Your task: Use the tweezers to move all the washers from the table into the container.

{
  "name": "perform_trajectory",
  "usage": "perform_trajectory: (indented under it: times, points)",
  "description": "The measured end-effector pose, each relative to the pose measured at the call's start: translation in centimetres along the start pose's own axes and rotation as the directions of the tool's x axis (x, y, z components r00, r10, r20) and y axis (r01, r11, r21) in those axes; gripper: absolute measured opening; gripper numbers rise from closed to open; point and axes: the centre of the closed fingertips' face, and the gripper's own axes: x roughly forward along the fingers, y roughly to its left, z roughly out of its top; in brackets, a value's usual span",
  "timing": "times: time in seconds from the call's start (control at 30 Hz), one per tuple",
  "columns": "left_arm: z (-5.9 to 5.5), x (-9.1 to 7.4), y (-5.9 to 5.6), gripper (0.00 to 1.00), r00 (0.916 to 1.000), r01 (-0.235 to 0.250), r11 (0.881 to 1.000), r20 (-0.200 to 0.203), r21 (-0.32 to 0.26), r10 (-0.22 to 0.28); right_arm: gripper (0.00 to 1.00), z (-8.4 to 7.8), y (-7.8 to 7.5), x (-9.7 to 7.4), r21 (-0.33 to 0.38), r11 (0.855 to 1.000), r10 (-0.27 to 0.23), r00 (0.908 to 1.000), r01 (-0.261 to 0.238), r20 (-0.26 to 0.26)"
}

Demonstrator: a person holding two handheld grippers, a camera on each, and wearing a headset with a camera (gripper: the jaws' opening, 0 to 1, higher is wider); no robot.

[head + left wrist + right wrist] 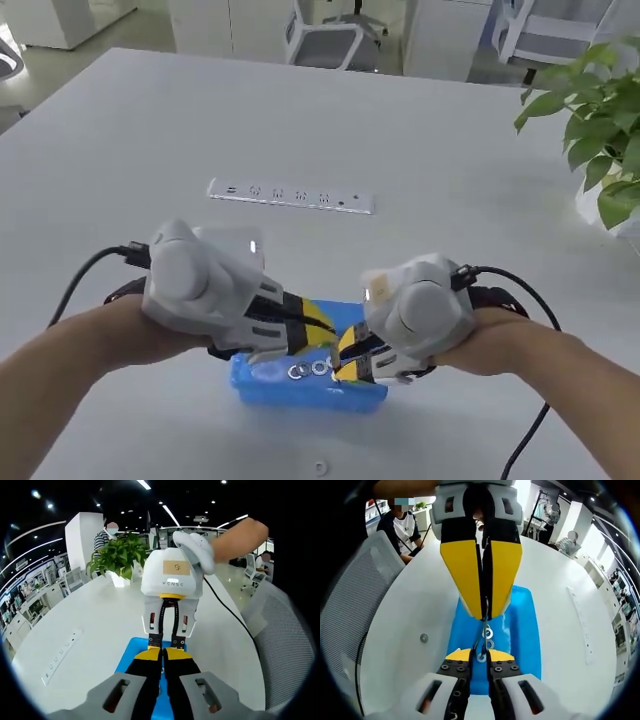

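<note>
My left tongs (pixel 484 614) are clenched on a thin metal sliver I take to be the tweezers (pixel 483 624). They point down at my right tongs (pixel 481 655), whose jaws sit close together at the bottom of the right gripper view; I cannot tell whether those grip anything. Both hover nose to nose over the blue container (pixel 522 630), where three washers (pixel 489 631) lie in a row. One loose washer (pixel 320 466) is on the table (pixel 400 130) at the bottom centre of the head view, apart from the container's near wall. I judge it light, thin, hard and slick, lying flat, so I would pinch across its band with one tip through the hole. The container's wall looks low. The power strip (pixel 290 194) and plant (pixel 595 130) are well apart, leaving open room.
</note>
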Motion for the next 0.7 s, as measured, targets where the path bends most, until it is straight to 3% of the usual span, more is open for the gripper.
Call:
perform_trajectory:
  times: [0.7]
  points:
    - [0.7, -1.7, 0.6, 0.05, 0.9999, -0.014, 1.000, -0.006, -0.011, 0.014, 0.16, 0.2, -0.3, -1.8, 0.043, 0.997, -0.061, 0.9979, 0.060, 0.022]
